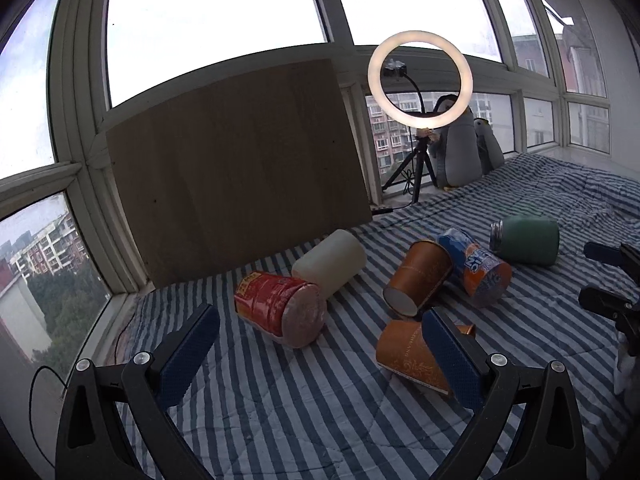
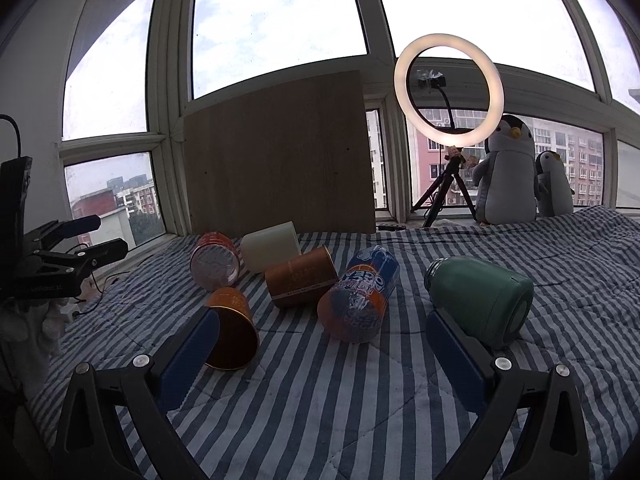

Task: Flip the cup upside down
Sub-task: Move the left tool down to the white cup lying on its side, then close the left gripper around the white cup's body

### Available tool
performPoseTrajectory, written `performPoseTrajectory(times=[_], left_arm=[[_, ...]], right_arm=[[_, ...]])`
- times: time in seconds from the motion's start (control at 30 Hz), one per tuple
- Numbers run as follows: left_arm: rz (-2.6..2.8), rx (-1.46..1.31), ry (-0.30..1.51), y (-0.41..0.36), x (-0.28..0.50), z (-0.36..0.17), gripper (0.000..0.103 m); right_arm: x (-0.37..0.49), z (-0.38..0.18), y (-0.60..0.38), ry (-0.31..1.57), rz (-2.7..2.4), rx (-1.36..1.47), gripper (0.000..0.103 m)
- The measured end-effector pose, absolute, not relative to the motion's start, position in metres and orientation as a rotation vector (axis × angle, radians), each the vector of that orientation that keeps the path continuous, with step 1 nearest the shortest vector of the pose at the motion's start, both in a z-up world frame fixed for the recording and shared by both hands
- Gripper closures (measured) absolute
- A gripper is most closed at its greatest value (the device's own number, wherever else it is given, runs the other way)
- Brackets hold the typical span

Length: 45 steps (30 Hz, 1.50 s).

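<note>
Several cups lie on their sides on a blue-and-white striped bedspread (image 1: 320,400). In the left wrist view: a red cup (image 1: 276,308), a cream cup (image 1: 330,262), two orange paper cups (image 1: 418,276) (image 1: 404,354), a blue-orange cup (image 1: 478,270) and a green flask (image 1: 526,240). My left gripper (image 1: 320,340) is open and empty, its right finger in front of the nearer orange cup. My right gripper (image 2: 324,344) is open and empty, between the near orange cup (image 2: 234,330) and the green flask (image 2: 482,298). The blue-orange cup (image 2: 360,296) lies ahead of it.
A wooden board (image 1: 236,168) leans against the windows behind the cups. A lit ring light on a tripod (image 1: 420,80) and two plush penguins (image 2: 508,172) stand on the sill. The right gripper shows at the right edge of the left wrist view (image 1: 608,280).
</note>
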<state>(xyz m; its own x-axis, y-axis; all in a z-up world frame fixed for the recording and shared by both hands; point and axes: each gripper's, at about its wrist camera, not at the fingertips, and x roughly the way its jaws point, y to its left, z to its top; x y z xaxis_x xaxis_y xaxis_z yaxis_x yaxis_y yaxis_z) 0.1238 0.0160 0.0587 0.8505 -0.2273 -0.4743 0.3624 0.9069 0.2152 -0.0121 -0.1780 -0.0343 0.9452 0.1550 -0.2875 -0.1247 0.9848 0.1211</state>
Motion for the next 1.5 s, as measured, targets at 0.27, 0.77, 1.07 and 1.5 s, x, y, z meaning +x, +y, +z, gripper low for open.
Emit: performPoseTrajectory(times=[0.27,0.77,1.07,1.5], left_arm=[[-0.424,0.498,0.674,-0.030,0.245,0.058,0.000],[-0.463,0.602,0.963,-0.071,0.377,-0.004,0.001],[-0.460,0.656,1.018,-0.082,0.397,-0.034,0.005],[-0.278,0.944,1.050,-0.102,0.401,-0.062,0.018]], right_arm=[[-0.015,-0.036,-0.187,0.300,0.160,0.123,0.001],[-0.006,-0.041,-0.193,0.335,0.167,0.173,0.001],[0.016,-0.050,-0.191,0.476,0.095,0.147,0.001],[0.018,-0.052,-0.190,0.496,0.097,0.151,0.001]])
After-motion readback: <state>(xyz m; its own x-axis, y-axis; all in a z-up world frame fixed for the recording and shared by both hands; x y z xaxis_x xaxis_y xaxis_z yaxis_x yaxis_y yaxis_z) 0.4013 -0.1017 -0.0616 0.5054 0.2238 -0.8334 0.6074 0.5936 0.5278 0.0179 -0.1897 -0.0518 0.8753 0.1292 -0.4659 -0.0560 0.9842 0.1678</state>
